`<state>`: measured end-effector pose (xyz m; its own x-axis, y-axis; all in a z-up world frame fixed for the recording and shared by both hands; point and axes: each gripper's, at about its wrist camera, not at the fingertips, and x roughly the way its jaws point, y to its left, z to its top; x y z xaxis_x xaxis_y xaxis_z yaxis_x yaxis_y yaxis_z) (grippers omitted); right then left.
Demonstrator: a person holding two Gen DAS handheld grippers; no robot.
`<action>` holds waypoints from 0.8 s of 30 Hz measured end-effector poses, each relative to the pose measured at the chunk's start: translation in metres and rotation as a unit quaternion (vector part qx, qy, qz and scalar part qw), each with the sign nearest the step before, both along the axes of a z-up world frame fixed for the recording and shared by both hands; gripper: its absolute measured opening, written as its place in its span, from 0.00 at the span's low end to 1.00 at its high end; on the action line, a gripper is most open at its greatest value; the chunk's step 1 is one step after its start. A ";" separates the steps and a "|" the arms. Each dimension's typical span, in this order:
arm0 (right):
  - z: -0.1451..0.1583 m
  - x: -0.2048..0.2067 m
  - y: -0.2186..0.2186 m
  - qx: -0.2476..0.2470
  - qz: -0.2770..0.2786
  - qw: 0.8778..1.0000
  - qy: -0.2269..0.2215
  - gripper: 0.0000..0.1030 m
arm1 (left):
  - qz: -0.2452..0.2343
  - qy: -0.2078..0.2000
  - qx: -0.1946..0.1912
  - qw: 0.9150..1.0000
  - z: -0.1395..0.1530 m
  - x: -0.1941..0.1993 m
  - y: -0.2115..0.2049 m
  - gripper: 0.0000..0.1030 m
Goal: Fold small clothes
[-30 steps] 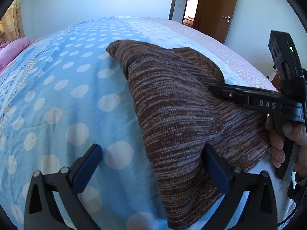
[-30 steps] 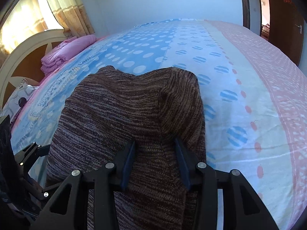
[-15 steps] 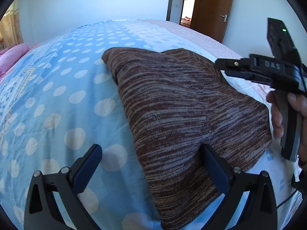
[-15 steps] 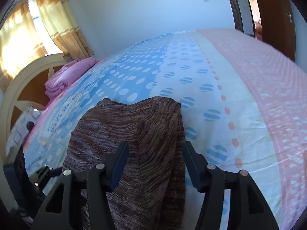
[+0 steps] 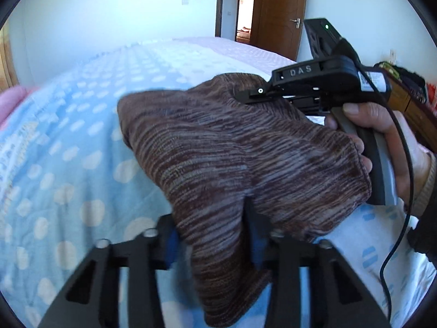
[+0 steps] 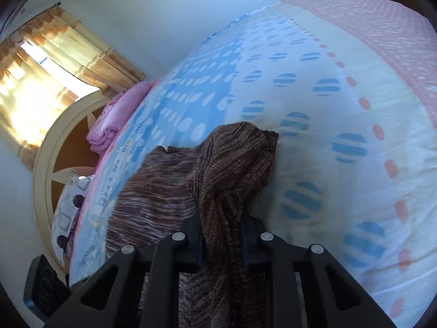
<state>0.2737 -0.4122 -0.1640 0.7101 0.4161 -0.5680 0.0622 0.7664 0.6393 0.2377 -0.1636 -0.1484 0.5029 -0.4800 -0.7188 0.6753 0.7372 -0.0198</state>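
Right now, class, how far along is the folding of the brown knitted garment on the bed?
Done: the brown knitted garment already looks doubled over on the bedspread. In hand: the left hand-held gripper and right hand-held gripper are each closing with a bunch of its fabric between the jaws. Left: carrying the gripped edges over, laying them flat and letting go; no neat final fold shows yet.

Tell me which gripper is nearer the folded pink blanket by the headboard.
Left. The left gripper takes the knit at its edge on the blanket side; the right gripper takes the edge farther off, toward the door. Both sets of jaws are closing on the knit.
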 end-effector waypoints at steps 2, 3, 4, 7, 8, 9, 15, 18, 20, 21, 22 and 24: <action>0.008 -0.007 0.006 0.001 -0.003 1.000 -0.018 0.18 | 0.002 -0.004 0.007 1.000 0.007 -0.007 0.003 0.28; 0.013 -0.011 0.009 0.003 -0.005 1.000 -0.026 0.18 | 0.001 -0.007 0.006 1.000 0.011 -0.011 0.007 0.28; 0.017 -0.016 0.010 0.005 -0.006 0.999 -0.031 0.17 | 0.002 -0.010 0.004 1.000 0.016 -0.017 0.012 0.27; 0.035 -0.028 0.025 0.005 0.003 0.999 -0.050 0.17 | 0.001 -0.021 0.003 1.000 0.029 -0.033 0.031 0.27; 0.039 -0.031 0.032 0.003 0.009 0.999 -0.052 0.17 | 0.002 -0.030 0.011 0.999 0.033 -0.040 0.037 0.26; 0.042 -0.033 0.039 0.003 0.015 0.999 -0.053 0.17 | 0.003 -0.040 0.020 0.999 0.035 -0.046 0.040 0.26; 0.052 -0.041 0.090 0.028 0.052 0.996 -0.068 0.17 | 0.017 -0.082 0.047 0.995 0.053 -0.082 0.088 0.26; 0.058 -0.040 0.119 0.038 0.075 0.993 -0.077 0.17 | 0.035 -0.094 0.054 0.993 0.062 -0.090 0.115 0.26; 0.062 -0.038 0.141 0.050 0.091 0.991 -0.084 0.17 | 0.050 -0.102 0.061 0.992 0.070 -0.095 0.132 0.26; 0.064 -0.037 0.151 0.055 0.097 0.990 -0.086 0.17 | 0.057 -0.105 0.062 0.991 0.072 -0.096 0.139 0.26; 0.065 -0.036 0.161 0.058 0.104 0.989 -0.088 0.17 | 0.064 -0.108 0.063 0.990 0.075 -0.097 0.147 0.26; 0.069 -0.030 0.183 0.063 0.120 0.987 -0.091 0.17 | 0.080 -0.115 0.064 0.988 0.083 -0.102 0.165 0.26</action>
